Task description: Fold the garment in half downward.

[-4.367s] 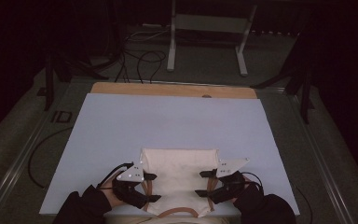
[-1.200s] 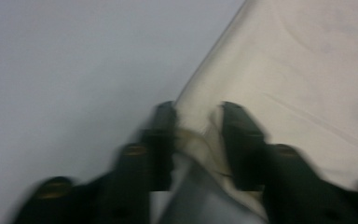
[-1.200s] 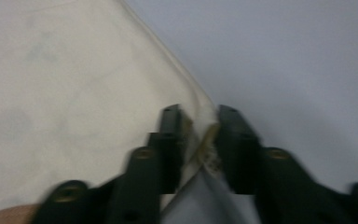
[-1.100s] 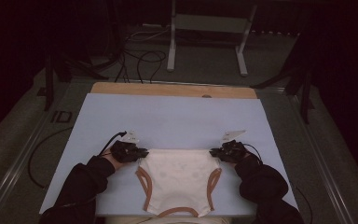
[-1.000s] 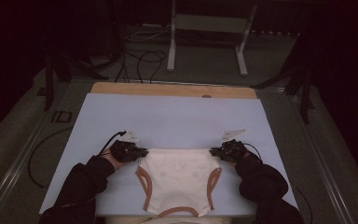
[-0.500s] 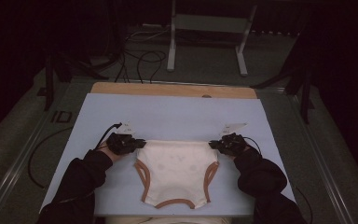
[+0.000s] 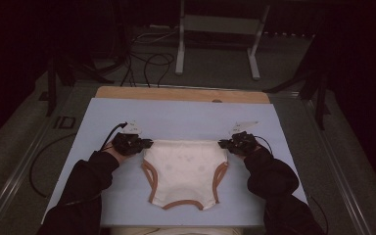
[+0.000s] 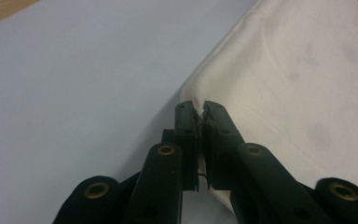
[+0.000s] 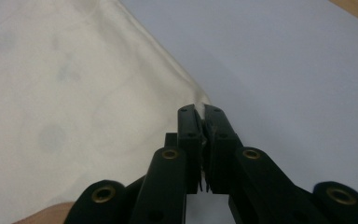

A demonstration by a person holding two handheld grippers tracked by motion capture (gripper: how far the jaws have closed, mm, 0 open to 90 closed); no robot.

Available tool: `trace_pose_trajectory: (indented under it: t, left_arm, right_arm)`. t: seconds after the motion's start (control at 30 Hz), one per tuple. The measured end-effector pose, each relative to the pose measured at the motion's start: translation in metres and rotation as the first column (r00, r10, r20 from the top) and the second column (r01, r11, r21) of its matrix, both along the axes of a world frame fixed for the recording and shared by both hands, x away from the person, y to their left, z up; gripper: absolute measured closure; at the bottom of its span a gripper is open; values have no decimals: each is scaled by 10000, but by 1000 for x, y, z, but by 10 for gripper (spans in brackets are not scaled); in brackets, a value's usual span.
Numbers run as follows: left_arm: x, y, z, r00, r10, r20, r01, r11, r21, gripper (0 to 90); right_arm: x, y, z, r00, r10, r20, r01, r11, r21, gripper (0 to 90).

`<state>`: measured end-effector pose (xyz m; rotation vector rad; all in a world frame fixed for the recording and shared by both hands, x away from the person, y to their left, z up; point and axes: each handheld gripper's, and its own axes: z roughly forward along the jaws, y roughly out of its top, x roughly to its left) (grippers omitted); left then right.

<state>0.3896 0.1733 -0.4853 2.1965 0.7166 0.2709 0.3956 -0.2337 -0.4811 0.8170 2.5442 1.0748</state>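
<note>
A cream baby bodysuit (image 7: 184, 169) with brown trim lies flat on the pale blue table cover (image 7: 186, 117). Its straight top edge is stretched between the two grippers. My left gripper (image 7: 147, 144) is shut on the garment's left top corner (image 8: 200, 105). My right gripper (image 7: 221, 143) is shut on the right top corner (image 9: 200, 105). In both gripper views the black jaws stand pressed together with cream fabric (image 8: 284, 70) pinched between them. The cloth (image 9: 65, 84) shows faint grey dots.
A wooden strip (image 7: 181, 94) borders the table's far edge. Beyond it stand a metal frame (image 7: 218, 29) and loose cables (image 7: 147, 58) on the floor. A cable (image 7: 44, 166) trails off the table's left side. Bare blue cover lies beyond the garment.
Both grippers have carried the garment away from the near edge toward the table's middle. It now lies stretched out flat, with the hands farther apart than 4.4 s ago.
</note>
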Motion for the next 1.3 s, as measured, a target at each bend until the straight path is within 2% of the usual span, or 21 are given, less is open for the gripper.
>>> trace_pose_trajectory:
  t: [0.37, 0.87, 1.0, 1.07, 1.3]
  left_arm:
    - [7, 0, 3, 10000, 33, 67, -34, 9999, 129, 850]
    - [18, -1, 14, 9990, 170, 412, -175, 9998, 130, 849]
    - [20, -2, 15, 9984, 250, 512, -252, 9997, 40, 849]
    - [22, -3, 14, 9982, 256, 538, -264, 9996, 137, 848]
    - [28, -4, 8, 9985, 434, 322, -441, 9988, 230, 848]
  right_arm:
    - [12, 1, 1, 9997, -217, -104, 218, 9997, 120, 867]
    - [23, 3, 11, 9989, -451, 155, 449, 9988, 175, 867]
    - [29, 3, 10, 9978, -645, 137, 642, 9977, 229, 867]
    - [31, 2, 8, 9975, -692, 110, 688, 9972, 282, 867]
    - [38, 5, 1, 9965, -840, 5, 840, 9963, 156, 866]
